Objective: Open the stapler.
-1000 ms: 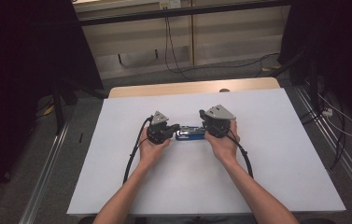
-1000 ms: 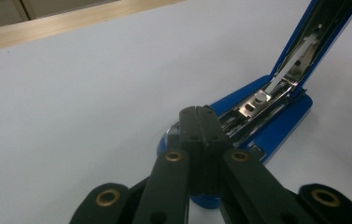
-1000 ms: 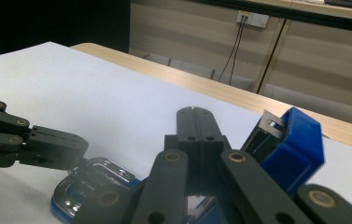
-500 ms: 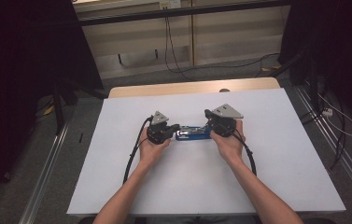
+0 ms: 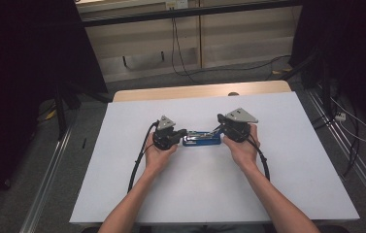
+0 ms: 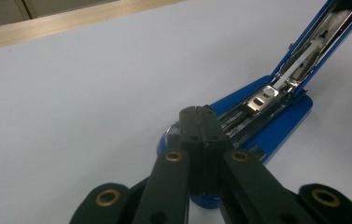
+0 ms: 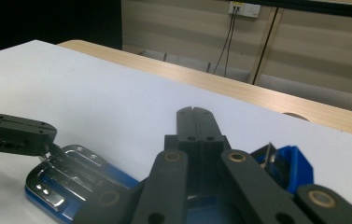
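Two grippers are held over a blue stapler lying mid-table on the white table, between the hands; left gripper is pressed down on the stapler's left end, jaws squeezed together, nothing pinched; right gripper sits at the right end with jaws pressed together too; the stapler's top arm is swung open, metal channel exposed.

I see a white table top with a bare wooden strip along its far edge. Beyond it I make out a beige panelled wall with black cables hanging from a socket. More cables lie on the floor at right.
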Tool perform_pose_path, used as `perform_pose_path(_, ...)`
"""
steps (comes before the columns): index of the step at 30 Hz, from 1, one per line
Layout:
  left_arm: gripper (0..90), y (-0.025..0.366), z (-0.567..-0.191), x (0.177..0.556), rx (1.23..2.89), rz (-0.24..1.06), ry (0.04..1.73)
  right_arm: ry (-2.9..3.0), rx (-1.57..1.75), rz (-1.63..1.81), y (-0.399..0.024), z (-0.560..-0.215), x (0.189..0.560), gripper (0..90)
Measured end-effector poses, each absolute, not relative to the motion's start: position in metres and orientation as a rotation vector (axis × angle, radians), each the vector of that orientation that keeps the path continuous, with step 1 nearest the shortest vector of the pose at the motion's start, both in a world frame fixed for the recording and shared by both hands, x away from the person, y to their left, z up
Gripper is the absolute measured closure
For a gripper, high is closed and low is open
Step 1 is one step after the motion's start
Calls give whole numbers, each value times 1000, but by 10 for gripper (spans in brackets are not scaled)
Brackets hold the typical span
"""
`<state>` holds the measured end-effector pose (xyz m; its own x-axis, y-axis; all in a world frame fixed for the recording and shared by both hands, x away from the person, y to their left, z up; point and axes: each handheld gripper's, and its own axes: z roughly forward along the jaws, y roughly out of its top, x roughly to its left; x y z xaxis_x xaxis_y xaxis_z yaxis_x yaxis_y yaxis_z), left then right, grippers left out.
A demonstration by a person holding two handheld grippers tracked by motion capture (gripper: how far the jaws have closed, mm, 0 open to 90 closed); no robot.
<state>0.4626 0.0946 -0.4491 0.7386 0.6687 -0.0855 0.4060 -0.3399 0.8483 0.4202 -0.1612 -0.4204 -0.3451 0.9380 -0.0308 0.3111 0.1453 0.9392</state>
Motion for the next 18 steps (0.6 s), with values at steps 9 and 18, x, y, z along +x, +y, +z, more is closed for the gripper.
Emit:
perform_pose_path(9,900,95,-449,463,1981,343,811,1761,1222,1234,-173,-422,418,900)
perform_pose_path(18,900,95,-449,463,1979,341,811,1777,1232,1218,-184,-426,415,900)
